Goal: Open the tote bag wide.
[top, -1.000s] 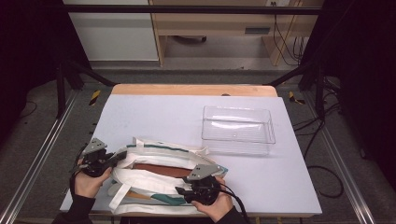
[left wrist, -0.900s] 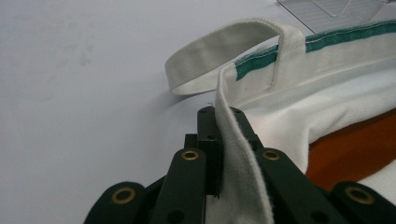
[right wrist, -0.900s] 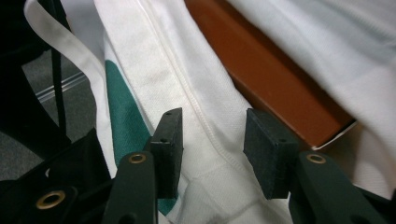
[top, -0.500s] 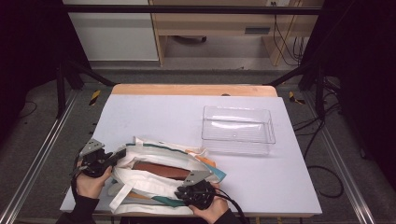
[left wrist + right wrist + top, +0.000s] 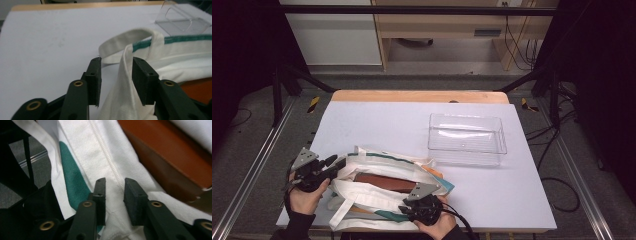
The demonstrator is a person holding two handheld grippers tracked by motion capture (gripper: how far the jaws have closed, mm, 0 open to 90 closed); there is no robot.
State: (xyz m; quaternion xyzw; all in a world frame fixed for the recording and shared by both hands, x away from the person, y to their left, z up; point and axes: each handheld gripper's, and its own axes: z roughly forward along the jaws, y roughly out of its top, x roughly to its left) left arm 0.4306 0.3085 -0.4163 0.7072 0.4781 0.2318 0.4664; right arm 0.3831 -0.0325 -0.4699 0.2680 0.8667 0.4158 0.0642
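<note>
White tote bag (image 5: 382,187) with green trim lies at near-left part of surface (image 5: 377,125), brown flat item (image 5: 384,182) in its mouth. Left gripper (image 5: 116,75): jaws apart, bag fabric between them, touching right jaw. Right gripper (image 5: 114,195) at near edge: jaws apart astride bag's seam. Clear plastic tray (image 5: 467,137) toward right edge, well apart from bag.

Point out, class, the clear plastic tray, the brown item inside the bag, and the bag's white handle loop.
clear plastic tray (image 5: 466,150), high view, its near wall.
brown item (image 5: 384,182), high view, middle of its top face.
white handle loop (image 5: 125,40), left gripper view, top of the arch.
</note>
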